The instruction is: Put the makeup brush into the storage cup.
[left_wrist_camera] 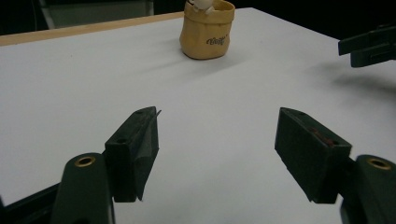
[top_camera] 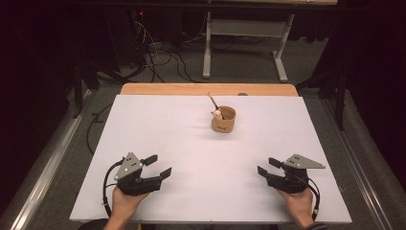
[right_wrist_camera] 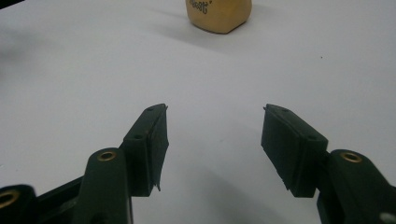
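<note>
1. Left gripper (top_camera: 158, 166): jaws spread wide, empty, low over the white table (top_camera: 158, 124).
2. Right gripper (top_camera: 268, 166): jaws likewise wide, nothing between them.
3. Tan pouch (top_camera: 223, 120): upright, well ahead of both grippers, roughly between their lines of reach. It holds a small pale figure (top_camera: 217, 114) and a thin stick (top_camera: 211, 100); what these are is too small to tell.
4. Risk: soft walls would likely buckle under a one-sided pinch and tip the pouch.
5. Risk: a jaw brushing the leaning stick could lever the contents out.
6. Risk: both grippers converging could collide.
</note>
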`<state>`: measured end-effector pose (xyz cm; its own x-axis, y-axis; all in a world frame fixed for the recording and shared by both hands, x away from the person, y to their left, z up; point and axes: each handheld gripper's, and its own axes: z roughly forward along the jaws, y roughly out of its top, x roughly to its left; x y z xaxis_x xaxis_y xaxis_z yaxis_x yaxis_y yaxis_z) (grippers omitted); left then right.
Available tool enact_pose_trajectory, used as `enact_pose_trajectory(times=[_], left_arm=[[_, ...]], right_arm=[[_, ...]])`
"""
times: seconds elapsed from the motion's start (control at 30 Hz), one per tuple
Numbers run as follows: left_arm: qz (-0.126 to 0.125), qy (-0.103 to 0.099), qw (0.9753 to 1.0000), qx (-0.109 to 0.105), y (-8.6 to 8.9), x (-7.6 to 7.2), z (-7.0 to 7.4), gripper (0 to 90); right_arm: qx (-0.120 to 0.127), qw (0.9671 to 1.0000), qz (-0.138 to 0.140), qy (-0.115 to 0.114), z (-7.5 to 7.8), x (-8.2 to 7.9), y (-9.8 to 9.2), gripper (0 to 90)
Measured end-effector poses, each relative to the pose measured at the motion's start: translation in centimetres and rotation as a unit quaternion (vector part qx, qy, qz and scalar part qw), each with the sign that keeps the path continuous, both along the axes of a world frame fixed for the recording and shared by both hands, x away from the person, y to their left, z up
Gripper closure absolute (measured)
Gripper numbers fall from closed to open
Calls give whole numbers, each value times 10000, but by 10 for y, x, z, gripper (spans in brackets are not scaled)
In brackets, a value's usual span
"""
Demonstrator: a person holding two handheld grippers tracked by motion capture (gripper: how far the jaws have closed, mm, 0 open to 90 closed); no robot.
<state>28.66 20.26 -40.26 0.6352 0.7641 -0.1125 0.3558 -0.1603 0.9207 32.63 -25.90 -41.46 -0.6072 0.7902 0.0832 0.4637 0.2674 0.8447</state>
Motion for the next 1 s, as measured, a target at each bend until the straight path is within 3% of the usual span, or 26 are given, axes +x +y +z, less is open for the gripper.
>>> enact_pose_trajectory(times=[0.7,1.0], left_arm=[[108,55,9999,-20,4,6,-2,309],[184,94,9997,-118,7,10,-2,309]], right_arm=[[79,9999,-99,-3,-5,-4,-3,403],[154,9997,-126,-119,-5,-7,-3,373]])
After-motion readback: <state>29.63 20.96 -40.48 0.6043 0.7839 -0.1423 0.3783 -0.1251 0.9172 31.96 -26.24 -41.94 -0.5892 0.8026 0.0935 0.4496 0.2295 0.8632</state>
